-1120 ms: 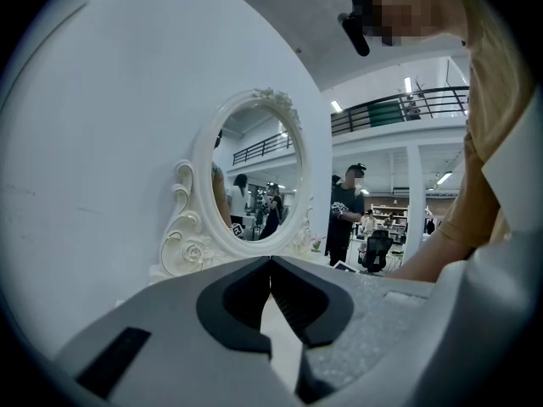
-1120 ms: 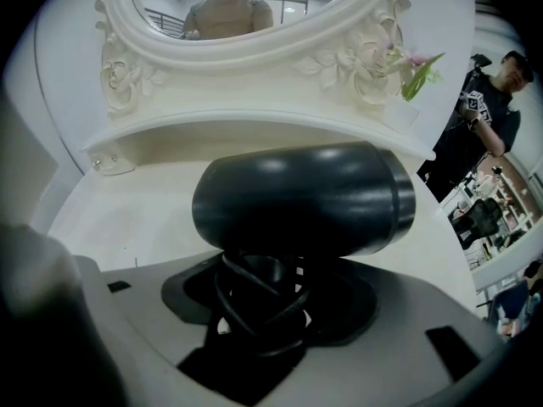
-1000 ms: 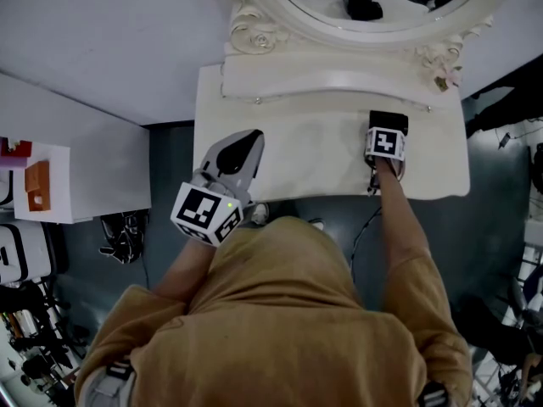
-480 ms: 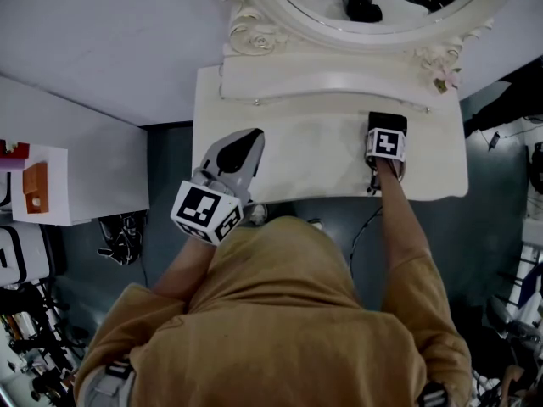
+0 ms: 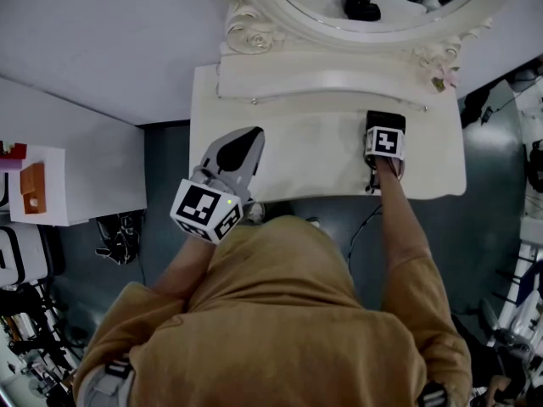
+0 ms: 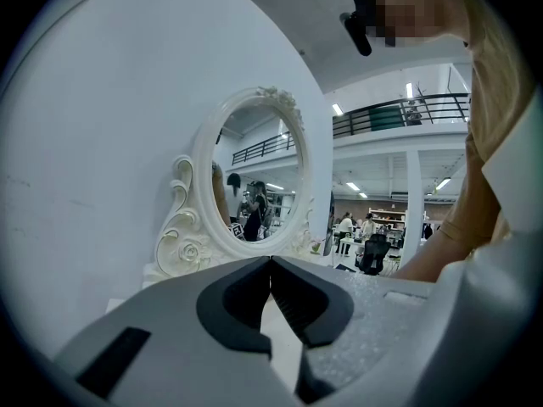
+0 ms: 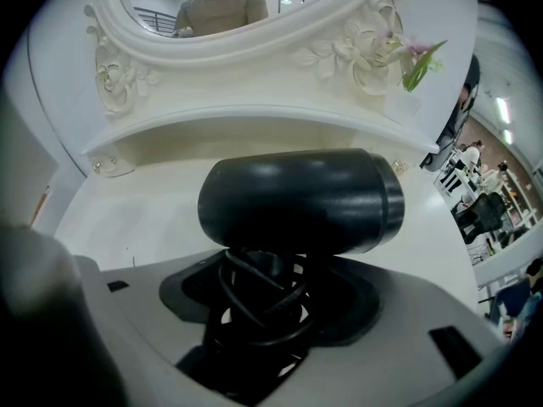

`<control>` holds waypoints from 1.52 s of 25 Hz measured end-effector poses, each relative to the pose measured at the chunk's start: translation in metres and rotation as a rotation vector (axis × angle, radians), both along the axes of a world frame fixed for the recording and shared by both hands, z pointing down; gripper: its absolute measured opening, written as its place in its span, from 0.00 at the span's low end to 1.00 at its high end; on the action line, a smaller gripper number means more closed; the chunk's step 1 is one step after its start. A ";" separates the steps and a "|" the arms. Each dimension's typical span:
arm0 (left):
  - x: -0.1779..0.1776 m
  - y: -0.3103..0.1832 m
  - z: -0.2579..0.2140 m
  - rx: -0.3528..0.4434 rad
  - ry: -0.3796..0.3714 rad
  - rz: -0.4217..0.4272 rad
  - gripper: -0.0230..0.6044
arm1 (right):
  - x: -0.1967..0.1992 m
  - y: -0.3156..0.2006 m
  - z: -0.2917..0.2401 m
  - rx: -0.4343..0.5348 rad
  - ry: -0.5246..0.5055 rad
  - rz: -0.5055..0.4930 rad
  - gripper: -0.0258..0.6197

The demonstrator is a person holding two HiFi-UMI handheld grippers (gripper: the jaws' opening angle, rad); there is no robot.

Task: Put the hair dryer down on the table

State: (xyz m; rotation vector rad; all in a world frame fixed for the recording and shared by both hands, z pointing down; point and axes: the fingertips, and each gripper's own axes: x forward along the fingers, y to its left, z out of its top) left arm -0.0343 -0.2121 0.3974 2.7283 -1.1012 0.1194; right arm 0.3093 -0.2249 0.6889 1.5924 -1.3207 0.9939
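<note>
The dryer [image 7: 297,197] rests on the white table [image 5: 305,155] below the ornate mirror [image 5: 254,32], against a pale wall [image 5: 102,41]. The right gripper [image 7: 271,288] has just been opening, its jaws clear of the dryer's handle between them. The left gripper [image 5: 244,141] is closed and empty.

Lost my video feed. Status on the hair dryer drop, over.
Left gripper shut, empty. Right gripper: jaws just opening, handle of black hair dryer between them. Dryer appears down on white vanity table. Nothing in the way.
</note>
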 end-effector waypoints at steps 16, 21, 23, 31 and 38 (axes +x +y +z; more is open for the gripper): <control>-0.002 0.004 -0.001 -0.004 0.008 0.001 0.04 | 0.002 0.008 -0.001 -0.015 0.017 -0.020 0.54; -0.002 0.007 -0.003 -0.002 0.011 0.006 0.04 | 0.000 0.014 -0.003 -0.023 0.044 -0.043 0.55; -0.003 0.008 -0.003 -0.001 0.013 0.007 0.04 | -0.002 0.017 -0.004 -0.018 0.038 -0.045 0.55; -0.006 0.012 -0.006 0.006 0.022 0.024 0.04 | 0.000 0.035 -0.030 0.021 0.050 -0.004 0.55; 0.002 0.016 -0.008 0.013 0.029 0.084 0.04 | -0.010 0.015 -0.079 0.345 0.017 -0.048 0.52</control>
